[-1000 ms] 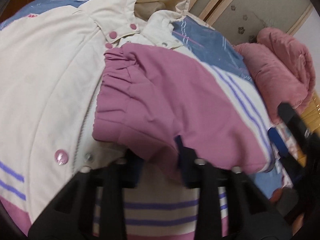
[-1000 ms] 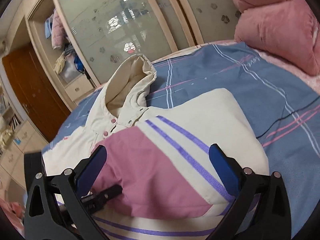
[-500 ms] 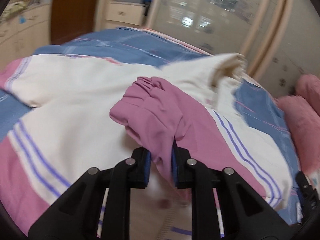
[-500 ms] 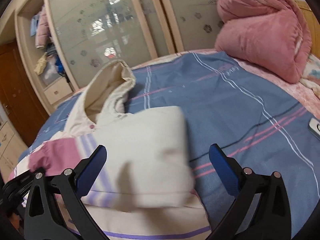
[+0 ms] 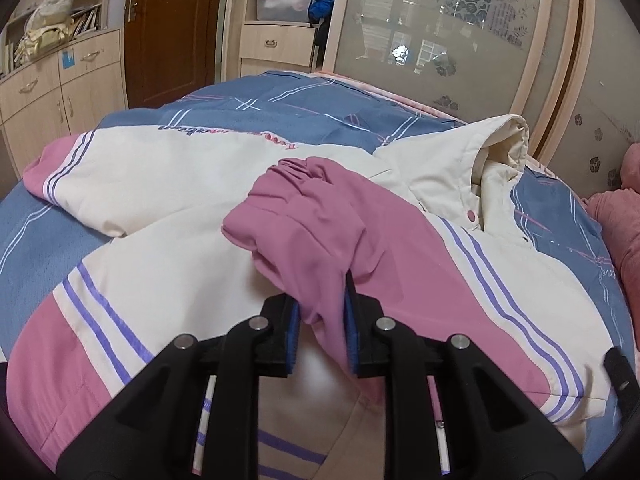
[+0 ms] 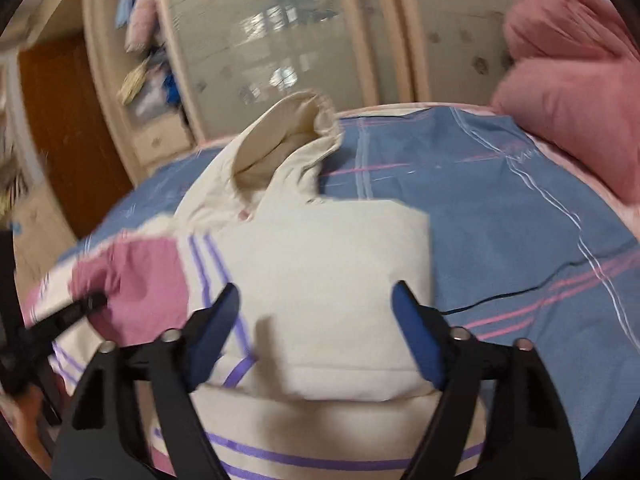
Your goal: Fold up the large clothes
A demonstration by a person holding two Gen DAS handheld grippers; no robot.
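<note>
left wrist: left gripper (image 5: 322,320) pinches pink sleeve (image 5: 316,224); right gripper (image 6: 316,320) closing, empty.

A home bedroom: a bed with a blue striped sheet (image 5: 304,108), frosted sliding wardrobe doors (image 5: 440,36) at twelve o'clock, a brown wooden door (image 5: 172,28) at eleven, pale wooden drawer cabinets (image 5: 60,92) at ten.

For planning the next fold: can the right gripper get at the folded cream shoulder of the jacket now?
Probably yes: the right gripper is open, the cream shoulder fold lies between its jaws, nothing covers it.
</note>
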